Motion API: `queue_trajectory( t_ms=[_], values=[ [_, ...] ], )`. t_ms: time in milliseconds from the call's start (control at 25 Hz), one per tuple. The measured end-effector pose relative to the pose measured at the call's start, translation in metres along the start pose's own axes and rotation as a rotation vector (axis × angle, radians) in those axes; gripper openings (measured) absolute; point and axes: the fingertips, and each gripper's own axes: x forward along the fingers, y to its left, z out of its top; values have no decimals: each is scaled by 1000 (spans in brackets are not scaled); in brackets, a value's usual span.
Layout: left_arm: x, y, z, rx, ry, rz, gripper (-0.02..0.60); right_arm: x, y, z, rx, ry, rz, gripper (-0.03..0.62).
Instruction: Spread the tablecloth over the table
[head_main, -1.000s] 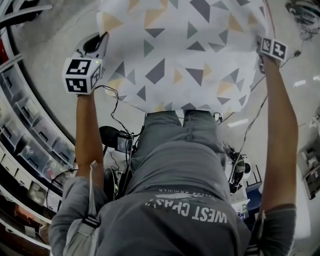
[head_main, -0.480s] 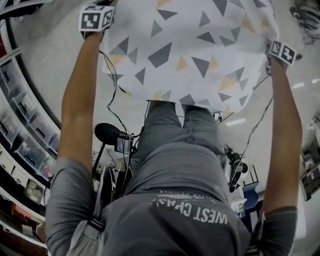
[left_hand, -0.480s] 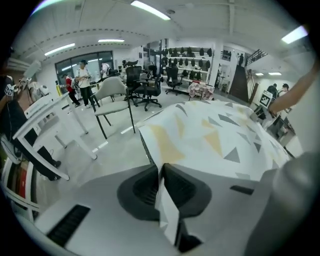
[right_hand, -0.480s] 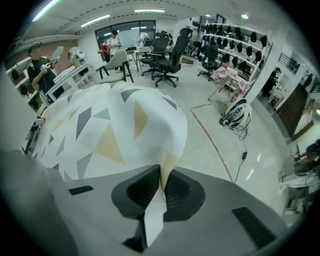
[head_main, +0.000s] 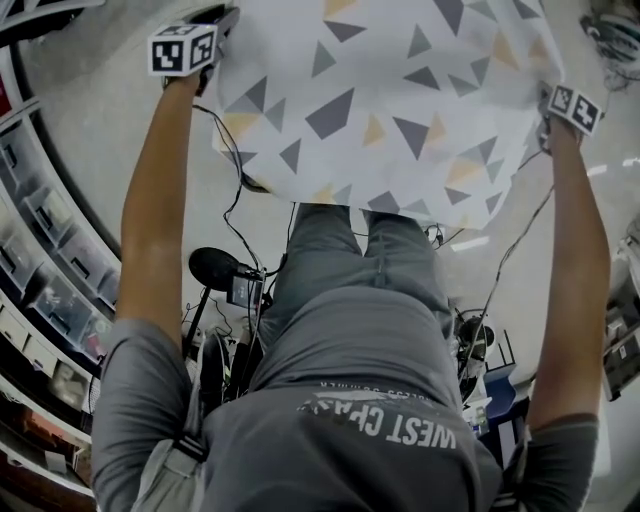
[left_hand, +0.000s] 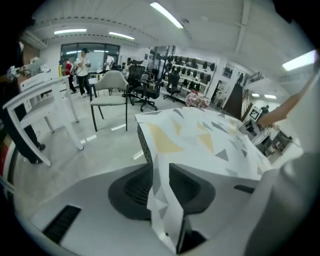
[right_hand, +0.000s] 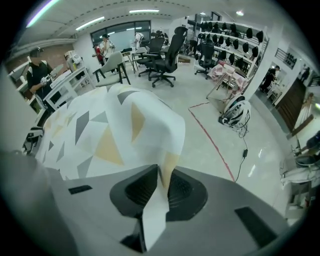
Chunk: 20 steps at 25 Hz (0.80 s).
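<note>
1. Draped flat over the table already: triangle-print tablecloth (head_main: 390, 100), near edge hanging toward the person.
2. Pinched at its near right corner by the right gripper (right_hand: 161, 187) — narrow, jaws just starting to part.
3. Hanging loose at the near left corner inside the left gripper (left_hand: 160, 187) — jaws opening, pads clear of the fabric.
4. Judged nearly finished; left to do: releasing both corners, perhaps smoothing.

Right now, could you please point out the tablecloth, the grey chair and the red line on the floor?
tablecloth (head_main: 390, 100), head view, centre of the cloth.
grey chair (left_hand: 114, 81), left gripper view, backrest.
red line (right_hand: 212, 146), right gripper view, its middle.
</note>
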Motion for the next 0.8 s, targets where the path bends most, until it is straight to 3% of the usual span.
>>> queue_trajectory(
  t_ms=[40,120,240,400,600,800],
  values=[
    [-10,-1,-7,-47,-21,-27,90,1,1,0,11,-3,20,70],
    [-30,-7,-26,-159,-65,-93,97,1,2,-2,43,-10,72,201],
    [-61,-17,-61,-306,-108,-152,108,-3,4,-8,86,-34,129,235],
    [-93,-41,-117,-443,-106,-186,146,-13,11,-21,88,-82,153,264],
    [-118,-83,-183,-465,-13,-208,166,-42,11,-36,19,-163,85,267],
    [-134,-121,-209,-521,-2,-289,155,-51,26,-75,-13,-133,103,255]
  ],
)
